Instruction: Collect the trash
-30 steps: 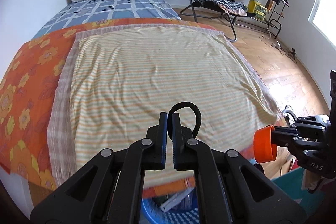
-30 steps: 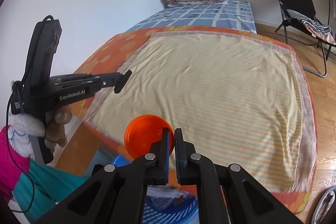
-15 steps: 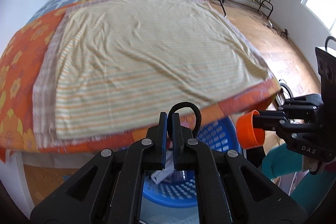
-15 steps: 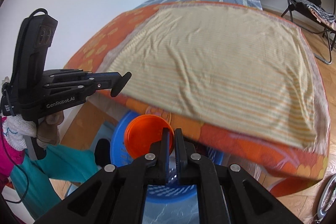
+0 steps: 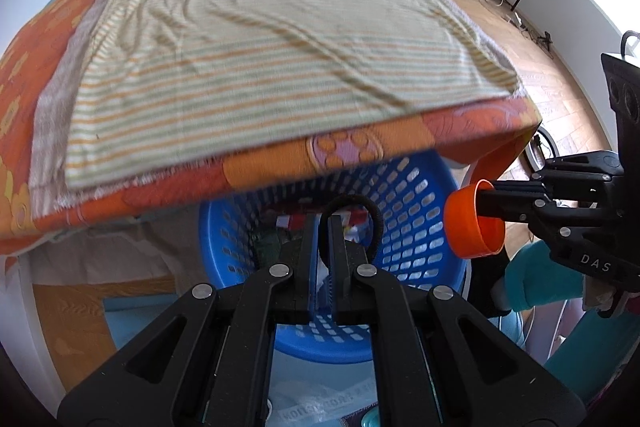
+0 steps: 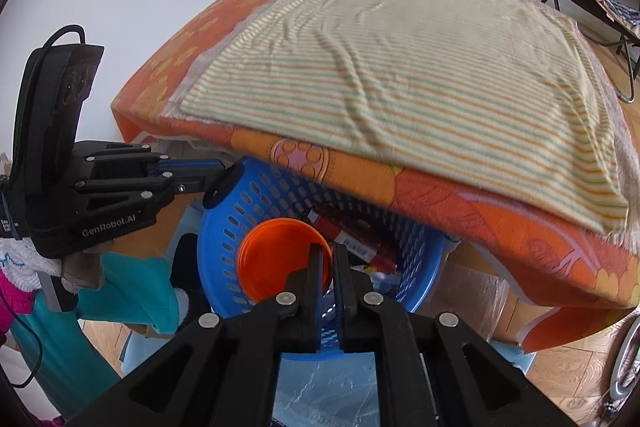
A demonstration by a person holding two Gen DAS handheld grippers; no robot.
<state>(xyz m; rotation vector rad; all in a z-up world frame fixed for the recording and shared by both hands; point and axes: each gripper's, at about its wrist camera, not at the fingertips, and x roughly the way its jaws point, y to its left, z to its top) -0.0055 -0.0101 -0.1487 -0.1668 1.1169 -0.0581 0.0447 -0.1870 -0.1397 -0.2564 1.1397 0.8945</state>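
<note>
**Both hands down over the basket – drop looks close**

Big shift from a second back: then mostly bed in view, only a sliver of blue at the bottom. Now both views tipped down and the basket (image 5: 404, 195) open below, tucked half under the bed (image 5: 256, 67) edge.

Left gripper (image 5: 323, 223) clamped on a black loop (image 5: 354, 205) – looks like a hair tie, pinched at its lower part, the arc sticking up past the tips. Same grip as before, nothing slipped. Right gripper (image 6: 328, 251) shut on the rim of an orange cap (image 6: 276, 259), open side facing the camera, hanging right above the basket mouth. In the left view the same cap (image 5: 472, 223) sits just beside the basket's right rim.

So for the task: both bits of trash carried off the bed and parked over the bin, not yet let go. Probably only a release left for each.

Hard to make out:
- basket contents – red wrappers, some white and dark green scraps, no telling what exactly
- far rim hidden under the orange bedspread overhang
- clear plastic on the floor in front, printed letters unreadable
- loop partly behind the left tips, so full shape unknown
- whole scene a bit motion-blurred, bed edge especially
</note>
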